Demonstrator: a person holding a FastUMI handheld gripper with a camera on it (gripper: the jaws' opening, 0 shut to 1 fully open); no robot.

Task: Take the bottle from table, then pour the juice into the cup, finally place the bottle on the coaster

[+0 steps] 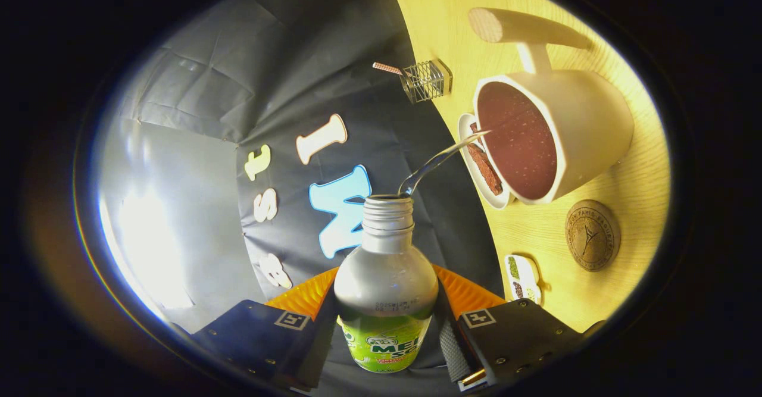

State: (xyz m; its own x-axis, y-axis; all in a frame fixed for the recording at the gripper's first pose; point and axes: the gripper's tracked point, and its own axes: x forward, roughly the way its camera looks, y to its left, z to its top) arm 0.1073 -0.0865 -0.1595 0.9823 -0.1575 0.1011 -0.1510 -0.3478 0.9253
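Low in the middle of the frame the gripper [387,331] is clamped on one bottle [386,284], a finger pressing on each side of its lower body. The bottle is silvery above with a green label below, its threaded neck uncapped, and the whole scene is tipped over so that the worktop [595,302] runs up the right side of the frame. From the bottle's mouth a thin stream of liquid [437,162] arcs up and to the right, reaching the rim of the cup.

Right of centre, in the upper half, stands one white cup [571,135] with a long wooden handle; it is close to full of a dark reddish-brown drink with small bubbles on its surface. Pressed against the cup's left side is a small white dish [470,168] holding a brown strip of something I cannot identify.

Above the dish, at the worktop's edge, sits a little wire basket [427,80] with a striped stick poking out to its left. Below the cup, towards the lower right, lies one round brown coaster [592,235], bare, a short gap from the cup. Left of the coaster and nearer the fingers is a small white object [522,278] with green and dark patches. Nothing stands between the bottle's mouth and the cup
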